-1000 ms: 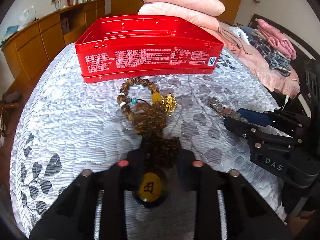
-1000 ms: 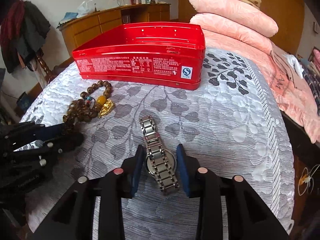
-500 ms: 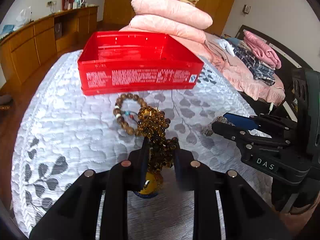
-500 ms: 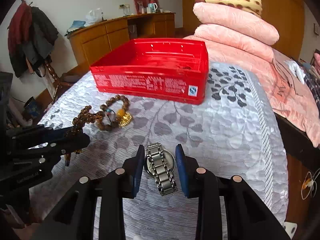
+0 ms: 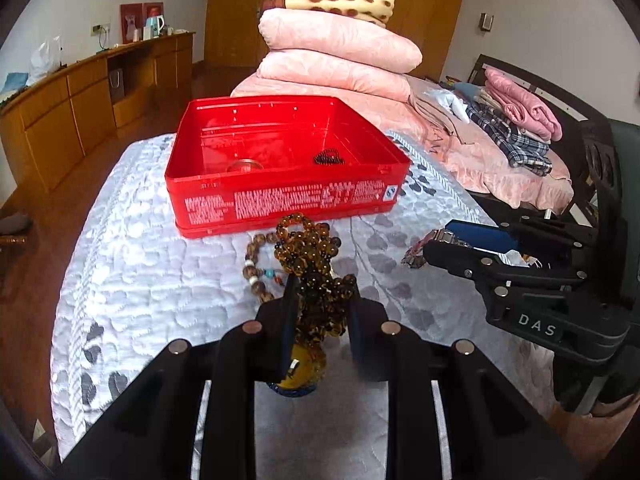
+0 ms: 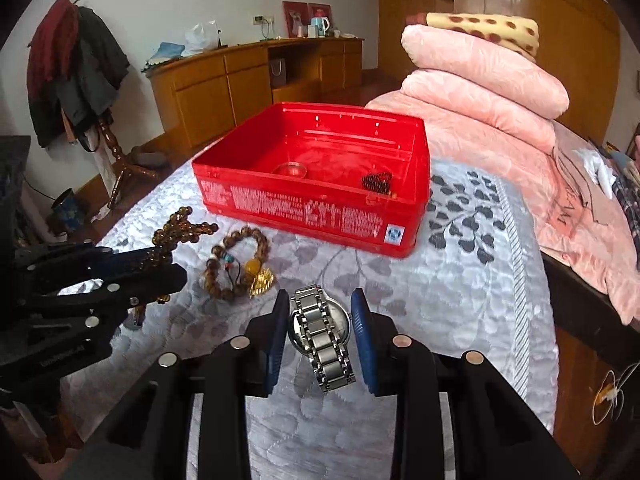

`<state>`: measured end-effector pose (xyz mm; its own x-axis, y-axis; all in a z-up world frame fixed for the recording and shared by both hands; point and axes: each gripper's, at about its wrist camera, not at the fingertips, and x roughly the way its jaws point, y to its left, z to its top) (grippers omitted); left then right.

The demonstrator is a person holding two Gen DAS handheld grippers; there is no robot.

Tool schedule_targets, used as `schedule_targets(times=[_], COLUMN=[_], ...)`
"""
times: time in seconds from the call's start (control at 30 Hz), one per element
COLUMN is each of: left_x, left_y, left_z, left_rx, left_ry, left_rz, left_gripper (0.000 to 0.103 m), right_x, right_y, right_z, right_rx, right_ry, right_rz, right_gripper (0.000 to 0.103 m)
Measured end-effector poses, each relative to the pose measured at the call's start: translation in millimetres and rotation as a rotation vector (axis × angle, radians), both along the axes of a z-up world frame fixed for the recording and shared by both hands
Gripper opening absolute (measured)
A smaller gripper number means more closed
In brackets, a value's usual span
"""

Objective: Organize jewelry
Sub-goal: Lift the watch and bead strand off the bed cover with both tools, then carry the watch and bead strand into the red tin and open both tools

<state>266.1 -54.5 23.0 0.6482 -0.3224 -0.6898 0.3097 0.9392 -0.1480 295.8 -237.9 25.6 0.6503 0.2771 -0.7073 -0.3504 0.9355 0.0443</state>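
Observation:
My left gripper (image 5: pixel 320 304) is shut on a bunch of amber bead necklace (image 5: pixel 316 264) with a yellow pendant hanging under it, lifted above the bedspread. My right gripper (image 6: pixel 320 322) is shut on a silver metal watch (image 6: pixel 322 332), also lifted; it shows in the left wrist view (image 5: pixel 436 246) at right. A brown bead bracelet (image 6: pixel 236 264) with a gold charm lies on the bedspread. The open red tin (image 6: pixel 304 212) stands behind, holding a small dark bead piece (image 6: pixel 376 182) and a clear round item (image 6: pixel 289 169).
The grey leaf-patterned bedspread (image 6: pixel 460 280) covers the bed. Folded pink quilts (image 6: pixel 480 80) are stacked behind the tin. A wooden sideboard (image 6: pixel 256 76) runs along the far wall. A coat stand (image 6: pixel 80 80) is at left. Clothes (image 5: pixel 516 120) lie at right.
Both grippers have risen from the bedspread, the left lifting the amber beads and the right lifting the watch. The tin's inside has come into view.

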Motion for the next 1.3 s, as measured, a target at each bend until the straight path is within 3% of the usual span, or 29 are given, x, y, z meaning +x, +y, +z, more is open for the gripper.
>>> schedule_targets(times=[0.37,0.7,1.07,1.2,1.3], left_x=[40,107,182,186,175], left_y=[-2,-3,3,5,12], left_z=[29,61,13,5,12], left_rx=[0.013,0.018,0.068,0.061,0.047], left_ry=[-0.046,-0.085,0.049,0.084,0.048], left_rz=[-0.005,0.021,0.076,0.088,0.092], left_gripper=[0.021,0.021,0.022,0.035,0.037], right_x=[34,103,156,155,142], right_y=[0,3,2,-7,-17], right_z=[26,51,7,10,21], right_rx=[0.004,0.0,0.02,0.066,0.081], right_ry=[-0.034,-0.054,0.068,0.057,0.02], right_rz=[0.01,-0.011,-0.038,-0.055,-0.078], right_gripper=[0.031,0.031,0.032,0.036,0.036])
